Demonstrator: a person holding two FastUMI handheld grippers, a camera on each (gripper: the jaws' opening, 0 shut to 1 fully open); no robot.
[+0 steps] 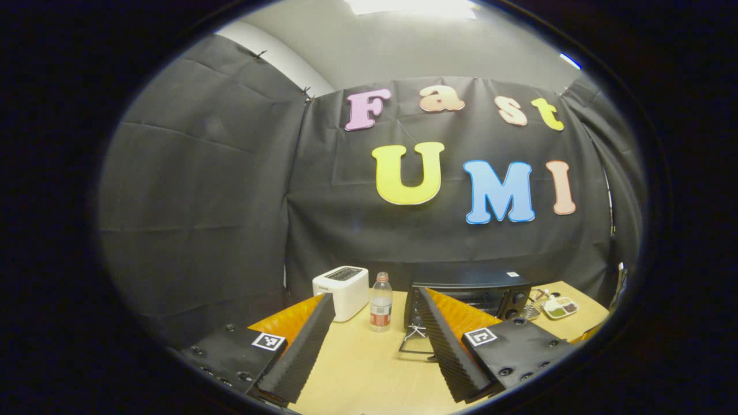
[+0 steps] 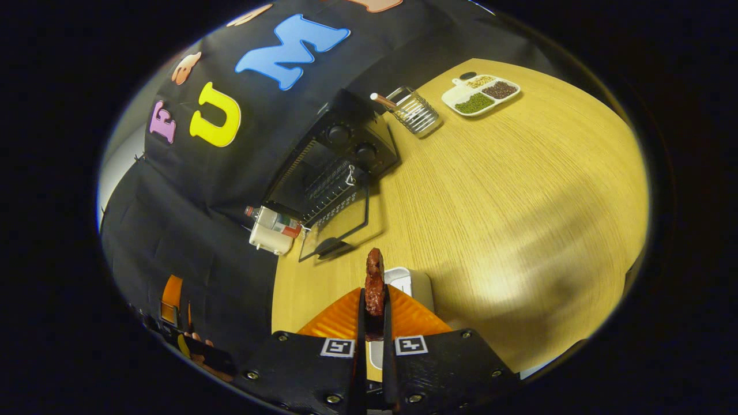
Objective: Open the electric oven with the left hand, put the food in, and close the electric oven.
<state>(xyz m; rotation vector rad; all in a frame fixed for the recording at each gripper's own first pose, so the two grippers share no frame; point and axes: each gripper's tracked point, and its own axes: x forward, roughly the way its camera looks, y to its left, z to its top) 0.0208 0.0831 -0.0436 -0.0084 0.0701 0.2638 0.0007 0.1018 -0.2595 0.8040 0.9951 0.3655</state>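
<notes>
The black electric oven (image 1: 470, 291) stands at the back of the wooden table, its glass door (image 1: 416, 341) folded down and open. My left gripper (image 1: 375, 295) is open and holds nothing, hovering in front of the oven and well back from it. In the right gripper view the oven (image 2: 346, 144) lies ahead with its door (image 2: 337, 227) down and a wire rack showing inside. My right gripper (image 2: 373, 295) is shut on a dark red strip of food (image 2: 375, 268) that stands up between the fingers, short of the door.
A white toaster (image 1: 341, 290) and a plastic bottle (image 1: 380, 305) stand left of the oven. To its right are a wire holder (image 2: 416, 110) and a divided tray of beans (image 2: 481, 91). A white dish (image 2: 406, 282) sits under my right gripper.
</notes>
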